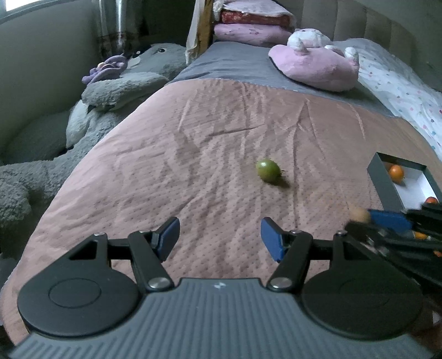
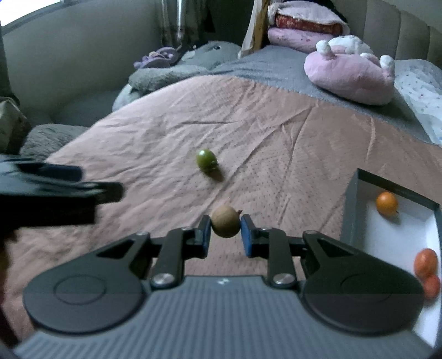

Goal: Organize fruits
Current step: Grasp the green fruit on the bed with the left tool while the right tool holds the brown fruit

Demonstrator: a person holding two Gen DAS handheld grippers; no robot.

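A small green fruit (image 1: 267, 170) lies on the pink bedspread ahead of my left gripper (image 1: 220, 236), which is open and empty above the bed. The same green fruit (image 2: 205, 159) shows in the right wrist view. My right gripper (image 2: 225, 230) is shut on a round brown fruit (image 2: 225, 224), held above the bedspread. In the left wrist view the right gripper (image 1: 367, 221) comes in from the right with the brown fruit (image 1: 359, 214) at its tip. A dark box with a white inside (image 2: 349, 210) at the right holds several orange fruits (image 2: 386, 203).
The box (image 1: 382, 182) also shows at the right in the left wrist view. A pink plush toy (image 1: 317, 62) lies on the grey blanket at the far end. A grey plush toy (image 1: 124, 85) lies off the bed's left side. Folded bedding (image 1: 254, 24) is stacked at the back.
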